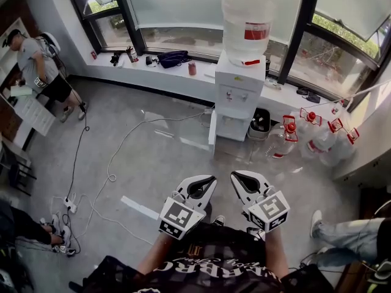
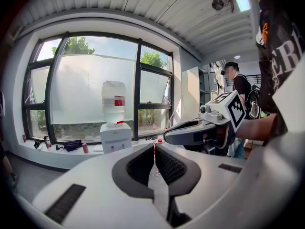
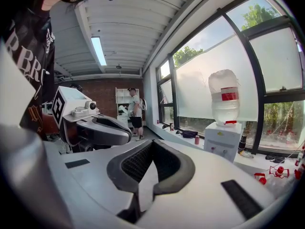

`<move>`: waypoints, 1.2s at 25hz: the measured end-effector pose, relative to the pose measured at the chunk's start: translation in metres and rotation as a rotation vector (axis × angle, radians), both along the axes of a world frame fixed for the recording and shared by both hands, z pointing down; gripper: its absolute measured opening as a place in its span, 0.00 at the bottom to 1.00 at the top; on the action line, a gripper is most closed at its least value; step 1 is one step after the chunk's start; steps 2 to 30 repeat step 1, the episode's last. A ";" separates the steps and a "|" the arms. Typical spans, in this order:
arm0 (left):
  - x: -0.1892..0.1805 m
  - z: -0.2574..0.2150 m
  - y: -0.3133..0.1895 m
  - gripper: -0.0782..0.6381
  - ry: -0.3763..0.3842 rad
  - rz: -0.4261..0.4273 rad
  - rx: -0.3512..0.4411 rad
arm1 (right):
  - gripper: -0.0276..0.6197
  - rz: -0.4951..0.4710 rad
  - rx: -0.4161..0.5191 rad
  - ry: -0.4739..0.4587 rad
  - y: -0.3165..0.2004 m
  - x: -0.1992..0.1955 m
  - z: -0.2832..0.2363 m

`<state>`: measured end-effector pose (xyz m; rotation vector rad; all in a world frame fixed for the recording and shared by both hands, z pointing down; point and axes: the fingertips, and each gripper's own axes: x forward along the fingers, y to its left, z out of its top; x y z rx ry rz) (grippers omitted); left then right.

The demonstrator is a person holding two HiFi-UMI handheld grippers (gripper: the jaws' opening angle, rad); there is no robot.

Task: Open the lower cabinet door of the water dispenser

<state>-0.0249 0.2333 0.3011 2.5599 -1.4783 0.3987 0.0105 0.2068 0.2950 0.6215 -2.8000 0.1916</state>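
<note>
Head view, read from left to right. A person in a grey shirt stood at the far left, and thin white cables trailed across the grey floor. On the long white window ledge lay a dark blue bag and a small red can.

Against the ledge stood the white box-shaped water dispenser, with a clear plastic bottle with a red label upended on top of it. Its lower cabinet door faced the room and appeared shut.

To its right sat a black bin and a cluster of clear red-capped jugs.

In the foreground, the white left tongs and the white right tongs were held side by side. Each was pressed together on nothing, pointed towards the dispenser and stood well apart from it.
</note>
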 end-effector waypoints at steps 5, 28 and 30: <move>0.001 0.000 0.001 0.14 -0.001 0.001 0.001 | 0.06 0.002 0.002 0.003 0.000 0.000 -0.002; 0.001 0.000 0.001 0.14 -0.001 0.001 0.001 | 0.06 0.002 0.002 0.003 0.000 0.000 -0.002; 0.001 0.000 0.001 0.14 -0.001 0.001 0.001 | 0.06 0.002 0.002 0.003 0.000 0.000 -0.002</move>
